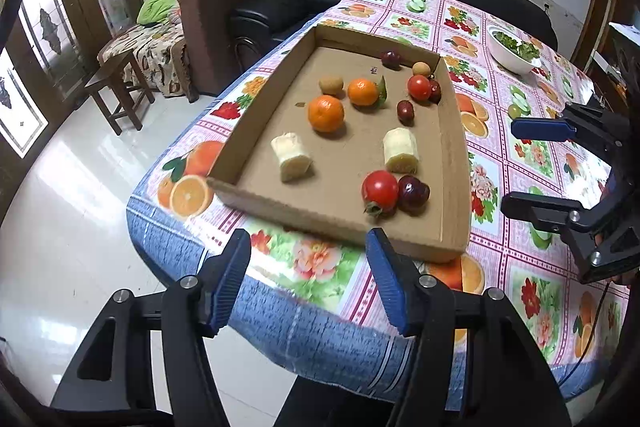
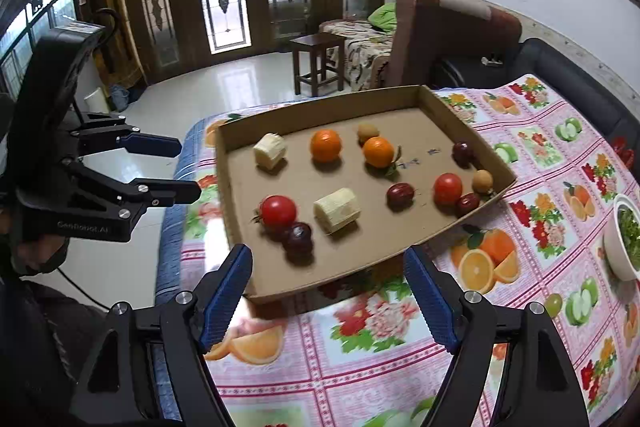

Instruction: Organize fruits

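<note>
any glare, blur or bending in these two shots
Left wrist view: window glare washes out the floor; table edge bows from fisheye. Right wrist view: the box's near rim and dark plum are smeared by motion blur; floor shines below the doors.

My right gripper's (image 1: 516, 167) body runs off the left wrist view's edge. The white bowl (image 2: 618, 251) of greens is cut by the right wrist view's rim. Small purple marks (image 2: 420, 157) on the cardboard tray (image 2: 360, 279) are unreadable to me.
</note>
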Available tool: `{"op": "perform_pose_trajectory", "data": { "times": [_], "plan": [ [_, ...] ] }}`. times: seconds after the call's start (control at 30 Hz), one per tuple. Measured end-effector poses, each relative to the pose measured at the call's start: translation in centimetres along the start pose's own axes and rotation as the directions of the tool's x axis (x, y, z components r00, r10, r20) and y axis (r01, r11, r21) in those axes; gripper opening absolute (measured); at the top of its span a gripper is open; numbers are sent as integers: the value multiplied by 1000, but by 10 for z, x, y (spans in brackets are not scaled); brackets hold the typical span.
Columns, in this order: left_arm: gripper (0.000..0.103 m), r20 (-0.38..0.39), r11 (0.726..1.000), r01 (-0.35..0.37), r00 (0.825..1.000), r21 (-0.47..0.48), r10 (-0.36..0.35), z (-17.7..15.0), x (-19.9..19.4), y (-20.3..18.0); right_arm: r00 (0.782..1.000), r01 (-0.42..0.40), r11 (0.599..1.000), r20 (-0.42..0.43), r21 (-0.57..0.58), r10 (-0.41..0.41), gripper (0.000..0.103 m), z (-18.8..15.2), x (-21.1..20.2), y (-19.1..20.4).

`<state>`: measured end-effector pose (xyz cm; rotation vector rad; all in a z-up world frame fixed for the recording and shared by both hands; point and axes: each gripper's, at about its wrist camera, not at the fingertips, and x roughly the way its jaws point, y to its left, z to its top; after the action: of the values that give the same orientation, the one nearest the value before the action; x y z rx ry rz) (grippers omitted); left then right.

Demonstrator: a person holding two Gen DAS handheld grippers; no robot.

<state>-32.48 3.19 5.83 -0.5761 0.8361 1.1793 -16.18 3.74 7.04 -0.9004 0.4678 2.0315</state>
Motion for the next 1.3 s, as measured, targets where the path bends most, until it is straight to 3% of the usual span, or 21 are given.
{"op": "perform_pose_trajectory", "data": {
  "times": [0.63, 1.3],
  "plan": [
    [59, -13, 1000, 10, 1000, 25, -10, -19, -5, 0, 997, -3, 997, -72, -80, -2, 82, -13, 10, 18],
    [59, -45, 998, 18, 999, 68, -15, -11, 7, -13, 993, -29, 994, -117, -103, 17, 82, -6, 32, 19]
  ]
}}
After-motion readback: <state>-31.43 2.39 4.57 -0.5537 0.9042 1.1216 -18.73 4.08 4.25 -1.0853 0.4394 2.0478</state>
